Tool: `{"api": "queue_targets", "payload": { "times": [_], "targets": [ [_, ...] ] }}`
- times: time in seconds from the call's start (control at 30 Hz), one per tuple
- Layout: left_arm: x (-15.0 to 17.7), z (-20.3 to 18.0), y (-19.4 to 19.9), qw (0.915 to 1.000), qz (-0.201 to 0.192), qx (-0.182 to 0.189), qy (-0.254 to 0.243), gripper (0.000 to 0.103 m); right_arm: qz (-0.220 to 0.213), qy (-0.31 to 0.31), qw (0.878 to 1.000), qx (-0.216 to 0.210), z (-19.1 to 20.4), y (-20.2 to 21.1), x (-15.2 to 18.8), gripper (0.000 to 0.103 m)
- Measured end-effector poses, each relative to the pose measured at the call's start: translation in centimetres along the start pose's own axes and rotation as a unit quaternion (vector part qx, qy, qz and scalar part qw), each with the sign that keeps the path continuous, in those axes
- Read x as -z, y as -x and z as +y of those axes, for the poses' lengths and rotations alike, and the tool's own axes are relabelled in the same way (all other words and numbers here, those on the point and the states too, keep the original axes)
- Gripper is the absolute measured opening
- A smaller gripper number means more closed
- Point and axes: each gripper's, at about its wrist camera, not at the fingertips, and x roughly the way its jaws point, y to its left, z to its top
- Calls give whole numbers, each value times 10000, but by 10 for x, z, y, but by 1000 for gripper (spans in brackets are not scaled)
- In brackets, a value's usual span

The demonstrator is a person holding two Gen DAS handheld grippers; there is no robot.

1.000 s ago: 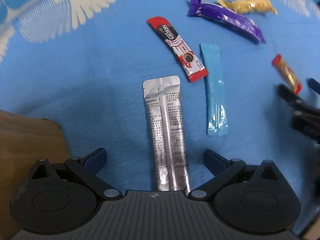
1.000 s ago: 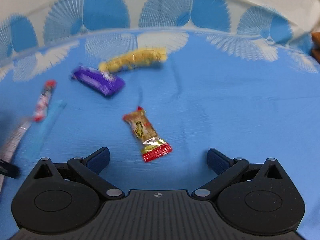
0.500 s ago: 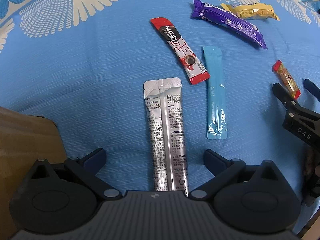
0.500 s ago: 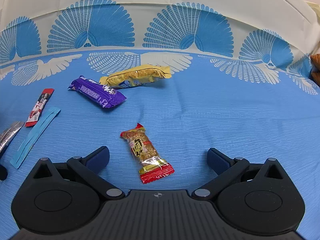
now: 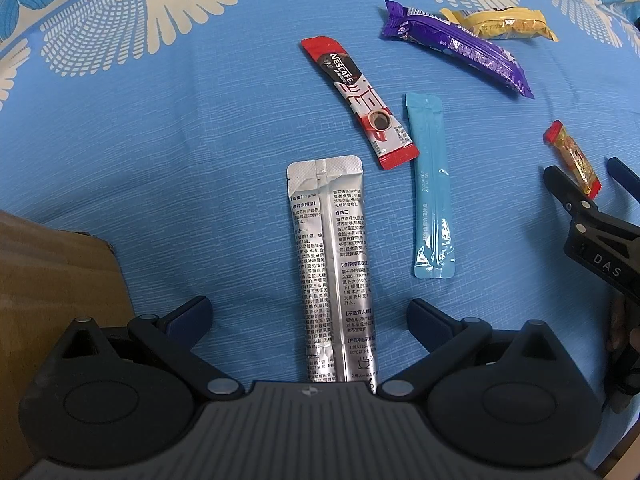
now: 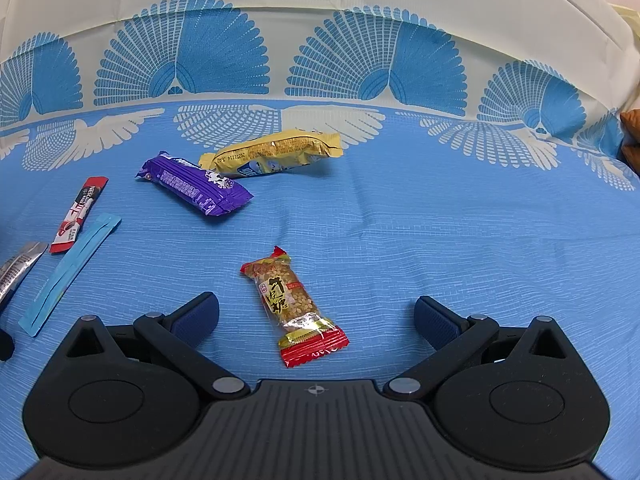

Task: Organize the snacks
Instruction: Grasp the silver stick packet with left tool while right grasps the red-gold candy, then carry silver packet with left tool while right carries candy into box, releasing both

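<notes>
Snacks lay scattered flat on my blue cloth [image 6: 420, 232] with its cream fan and wing pattern. My left gripper [image 5: 310, 316] was spread wide, holding nothing, its two blue-padded fingers straddling a silver sachet [image 5: 334, 264] printed with columns of black Chinese text too small for me to make out. Just beyond that sat a red-and-black stick sachet [image 5: 360, 100] marked NESCAFE, with a coffee cup pictured on it, and beside it a plain light-blue stick sachet [image 5: 430, 184] with faint print I could not read. Farther off, a purple bar wrapper [image 5: 460, 50] lay against a yellow snack packet [image 5: 504, 26]. At the left edge was a brown cardboard surface [image 5: 52, 280].

My right gripper [image 6: 316, 316] was likewise released and empty, its fingers either side of a small peanut candy [image 6: 290, 300] in a clear wrapper with red ends and large black Chinese characters. On the gripper's side I could read "DAS".
</notes>
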Motion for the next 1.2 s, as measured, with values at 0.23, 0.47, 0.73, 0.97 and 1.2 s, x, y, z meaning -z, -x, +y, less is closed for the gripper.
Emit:
{"api": "queue_targets", "payload": {
  "times": [0.23, 0.47, 0.73, 0.97, 1.2],
  "targets": [
    [0, 0, 0, 10000, -5, -4, 5, 103, 3, 12, 10000, 5, 0, 0, 0, 103],
    [5, -2, 16, 9994, -175, -56, 278, 75, -67, 79, 9999, 71, 4, 6, -2, 66],
    [34, -9, 66, 9989, -389, 119, 250, 26, 499, -173, 9986, 104, 21, 42, -11, 22],
    [93, -6, 145, 9933, -1000, 513, 276, 26, 203, -600, 9979, -99, 40, 137, -13, 22],
    [167, 27, 232, 9827, -1702, 528, 513, 26, 100, -642, 9963, -555, 89, 235, -14, 22]
  ]
}}
